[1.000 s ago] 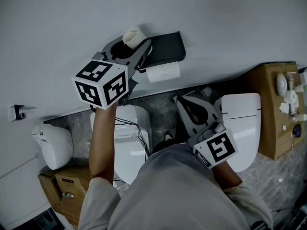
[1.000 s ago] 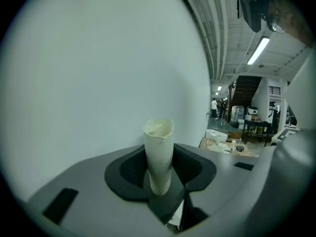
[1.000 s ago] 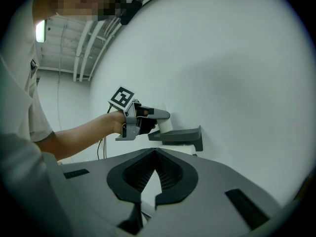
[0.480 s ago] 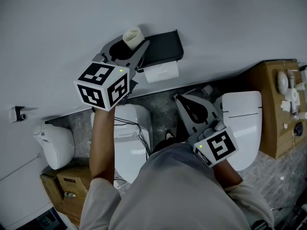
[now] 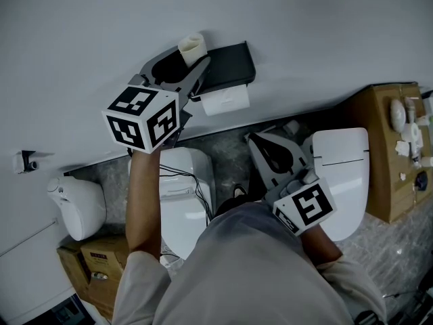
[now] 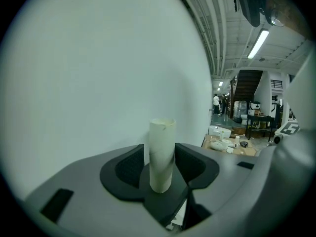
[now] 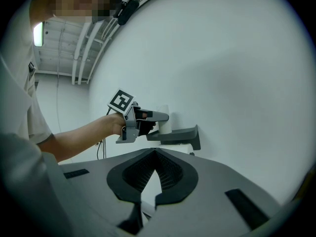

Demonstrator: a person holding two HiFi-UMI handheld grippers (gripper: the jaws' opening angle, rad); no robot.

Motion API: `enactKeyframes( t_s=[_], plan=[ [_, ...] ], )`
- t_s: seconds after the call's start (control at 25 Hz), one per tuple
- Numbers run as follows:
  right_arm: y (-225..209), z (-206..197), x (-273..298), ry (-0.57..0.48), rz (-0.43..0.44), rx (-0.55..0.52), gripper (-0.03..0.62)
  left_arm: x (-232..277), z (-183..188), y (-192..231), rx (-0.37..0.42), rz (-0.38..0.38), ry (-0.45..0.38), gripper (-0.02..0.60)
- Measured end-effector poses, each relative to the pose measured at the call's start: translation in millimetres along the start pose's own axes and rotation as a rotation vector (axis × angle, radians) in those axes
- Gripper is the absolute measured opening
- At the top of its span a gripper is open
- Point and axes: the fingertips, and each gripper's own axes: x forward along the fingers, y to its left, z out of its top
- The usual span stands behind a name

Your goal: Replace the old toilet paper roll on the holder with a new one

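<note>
Cardboard tube point(image 6: 162, 142) stood on the holder point(image 5: 230, 63) at the far wall, between the left tool's point(image 6: 160, 164) released jaws, which had just been opening. A bump could knock it off. Right tool point(image 7: 156, 157) was clenched, empty.

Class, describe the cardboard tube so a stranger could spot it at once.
Find the black holder on the wall. At its left end stands the cardboard tube, upright between the jaws of the left claw, which have just been opening. Unlike the white paper roll below, it is bare and hollow.
</note>
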Motion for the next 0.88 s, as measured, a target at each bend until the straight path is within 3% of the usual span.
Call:
enactKeyframes(
  t_s=[0.44,0.88],
  plan=[
    [0,1,-7,-0.012,-0.002,-0.001,0.017,-18,3,0,-0.054,0.023,-0.058,0.183],
    [6,9,-14,-0.020,-0.011,-0.019,0.017,-77,6,0,-0.165,0.106,-0.204,0.181]
  ],
)
